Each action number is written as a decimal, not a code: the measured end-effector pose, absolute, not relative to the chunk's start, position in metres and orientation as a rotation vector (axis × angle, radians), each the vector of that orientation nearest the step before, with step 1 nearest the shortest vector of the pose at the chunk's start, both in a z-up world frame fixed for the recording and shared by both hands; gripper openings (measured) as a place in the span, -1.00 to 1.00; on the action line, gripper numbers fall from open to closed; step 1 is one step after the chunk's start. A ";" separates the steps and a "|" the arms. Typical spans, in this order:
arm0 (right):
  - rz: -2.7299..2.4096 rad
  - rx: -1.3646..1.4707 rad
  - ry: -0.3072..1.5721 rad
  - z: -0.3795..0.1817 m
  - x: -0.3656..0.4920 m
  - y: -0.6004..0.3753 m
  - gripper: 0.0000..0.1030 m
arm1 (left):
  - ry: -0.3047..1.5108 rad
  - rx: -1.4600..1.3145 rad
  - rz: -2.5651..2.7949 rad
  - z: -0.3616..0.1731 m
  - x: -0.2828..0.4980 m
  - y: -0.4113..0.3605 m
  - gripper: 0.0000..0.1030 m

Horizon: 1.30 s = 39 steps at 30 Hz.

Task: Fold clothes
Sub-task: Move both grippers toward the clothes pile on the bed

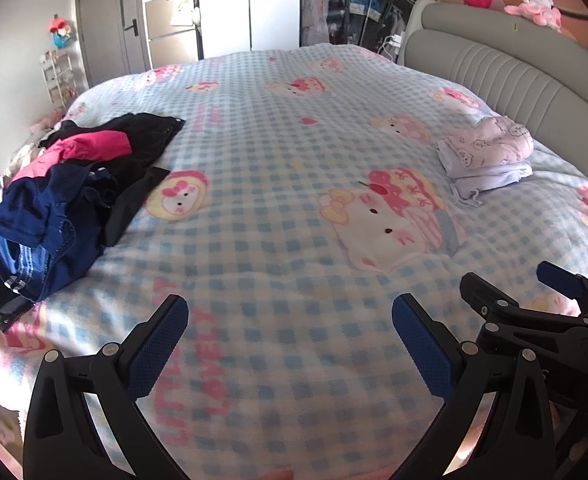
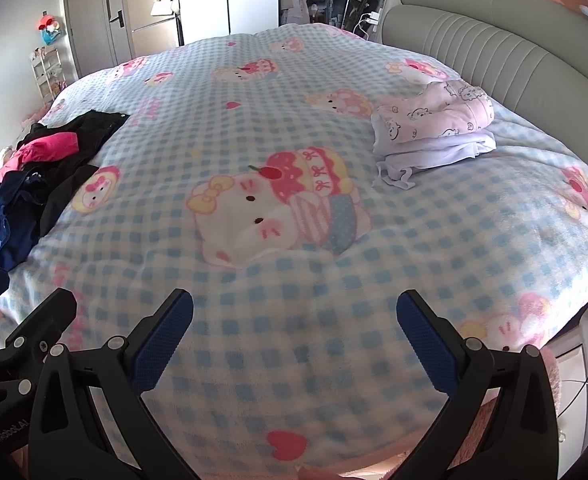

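Observation:
A heap of unfolded clothes [image 1: 66, 192] lies at the bed's left edge: navy shorts with white stripes, a pink garment and black pieces. The same heap of clothes [image 2: 34, 176] shows at the left of the right wrist view. A folded stack of pale lilac clothes [image 1: 487, 156] printed with little bears sits near the headboard, and this lilac stack [image 2: 433, 128] appears again at upper right. My left gripper [image 1: 290, 312] hovers open over the near blanket, holding nothing. My right gripper [image 2: 294, 308] is open too, just to the right of the left one, also holding nothing.
A blue checked cartoon blanket [image 1: 278, 152] covers the whole bed. A grey padded headboard [image 1: 501, 64] curves along the right, with plush toys on top. A grey door [image 1: 106, 28], cabinet and a dark wardrobe stand beyond the far edge. A small shelf [image 1: 58, 76] is at far left.

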State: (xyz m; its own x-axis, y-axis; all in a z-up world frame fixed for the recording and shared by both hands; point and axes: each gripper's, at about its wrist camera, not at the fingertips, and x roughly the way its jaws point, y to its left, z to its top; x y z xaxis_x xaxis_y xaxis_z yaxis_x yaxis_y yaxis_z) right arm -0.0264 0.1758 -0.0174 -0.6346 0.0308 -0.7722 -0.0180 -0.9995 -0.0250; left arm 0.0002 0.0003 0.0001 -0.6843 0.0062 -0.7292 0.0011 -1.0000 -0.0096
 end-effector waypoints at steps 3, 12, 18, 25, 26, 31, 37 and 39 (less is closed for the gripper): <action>2.825 -1.328 0.006 -0.014 -0.022 0.175 1.00 | -0.028 -1.226 2.887 0.002 0.002 0.004 1.00; 2.916 -1.354 0.046 -0.003 -0.025 0.181 0.99 | -0.113 -1.195 2.872 0.009 -0.003 -0.007 1.00; 2.929 -1.440 0.019 -0.012 -0.028 0.174 0.38 | -0.125 -1.195 2.882 0.009 -0.003 -0.014 0.97; 2.988 -1.446 0.020 -0.011 -0.030 0.161 0.22 | -0.205 -1.209 2.885 0.009 -0.002 -0.036 0.97; 2.995 -1.440 0.012 -0.010 -0.031 0.158 0.32 | -0.217 -1.209 2.891 0.010 -0.002 -0.041 0.97; 3.083 -1.447 -0.058 0.000 -0.041 0.126 0.67 | -0.266 -1.226 2.961 0.009 0.002 -0.081 0.97; 3.226 -1.536 -0.213 0.009 -0.055 0.051 0.68 | -0.282 -1.282 3.096 0.007 0.011 -0.143 0.97; 3.286 -1.556 -0.278 0.011 -0.054 0.018 0.68 | -0.273 -1.342 3.155 0.002 0.015 -0.166 0.97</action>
